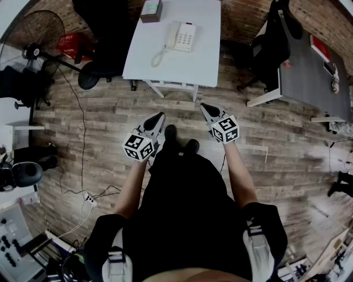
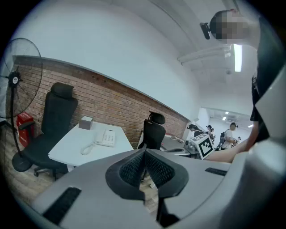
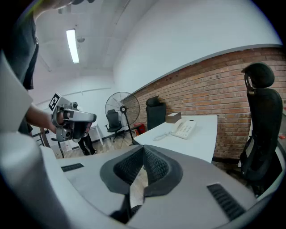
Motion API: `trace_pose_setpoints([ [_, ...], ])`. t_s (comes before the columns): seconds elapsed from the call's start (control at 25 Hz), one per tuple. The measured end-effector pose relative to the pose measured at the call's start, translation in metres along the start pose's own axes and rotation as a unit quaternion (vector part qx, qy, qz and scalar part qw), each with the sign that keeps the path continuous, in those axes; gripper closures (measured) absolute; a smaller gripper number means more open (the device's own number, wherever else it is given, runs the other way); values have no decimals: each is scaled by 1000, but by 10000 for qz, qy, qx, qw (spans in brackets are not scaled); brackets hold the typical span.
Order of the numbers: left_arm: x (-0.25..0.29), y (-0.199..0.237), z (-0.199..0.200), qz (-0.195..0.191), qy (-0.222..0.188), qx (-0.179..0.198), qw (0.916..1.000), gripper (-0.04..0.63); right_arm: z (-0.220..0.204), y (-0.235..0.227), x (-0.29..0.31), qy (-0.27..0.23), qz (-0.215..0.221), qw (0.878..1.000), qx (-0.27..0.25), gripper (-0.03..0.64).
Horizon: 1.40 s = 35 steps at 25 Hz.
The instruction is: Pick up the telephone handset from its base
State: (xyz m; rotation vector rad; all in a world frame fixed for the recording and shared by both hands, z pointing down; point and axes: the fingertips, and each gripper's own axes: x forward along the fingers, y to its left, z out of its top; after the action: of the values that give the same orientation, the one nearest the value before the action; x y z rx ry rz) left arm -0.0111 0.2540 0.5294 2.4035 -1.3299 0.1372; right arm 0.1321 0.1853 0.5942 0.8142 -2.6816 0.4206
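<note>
A white telephone (image 1: 182, 36) with its handset (image 1: 173, 34) resting on the base sits on a white table (image 1: 193, 63) ahead of me; a coiled cord (image 1: 159, 55) trails off its left side. The phone also shows in the left gripper view (image 2: 106, 137) and the right gripper view (image 3: 184, 128). My left gripper (image 1: 160, 117) and right gripper (image 1: 205, 108) hover over the wooden floor, well short of the table. Both are shut with nothing between the jaws, tips meeting (image 2: 144, 151) (image 3: 143, 150).
A small grey box (image 1: 151, 10) stands at the table's far left corner. A black office chair (image 1: 105, 38) is left of the table, another (image 1: 270, 47) to the right beside a dark desk (image 1: 314, 71). A standing fan (image 1: 33, 38) and floor cables (image 1: 83, 187) lie left.
</note>
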Motion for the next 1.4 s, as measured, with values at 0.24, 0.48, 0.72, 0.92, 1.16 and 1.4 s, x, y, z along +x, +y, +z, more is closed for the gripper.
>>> trace_pose_setpoints([
  [0.24, -16, -14, 9, 85, -106, 189, 9997, 572, 7, 24, -21, -4, 108, 9998, -175, 621],
  [0.48, -26, -14, 11, 125, -178, 271, 9994, 572, 9, 40, -24, -20, 172, 9995, -277, 621],
  [0.72, -33, -6, 7, 209, -185, 213, 9994, 572, 12, 46, -19, -167, 387, 9991, 0, 621],
  [0.92, -40, 10, 9, 283, -182, 197, 9992, 572, 11, 51, -7, -120, 351, 9993, 66, 621],
  [1.16, -37, 25, 22, 251, -265, 202, 9991, 572, 14, 49, 6, -40, 271, 9996, 103, 621],
  [1.4, -27, 36, 24, 101, -216, 200, 9995, 572, 20, 42, 14, -49, 109, 9997, 191, 621],
])
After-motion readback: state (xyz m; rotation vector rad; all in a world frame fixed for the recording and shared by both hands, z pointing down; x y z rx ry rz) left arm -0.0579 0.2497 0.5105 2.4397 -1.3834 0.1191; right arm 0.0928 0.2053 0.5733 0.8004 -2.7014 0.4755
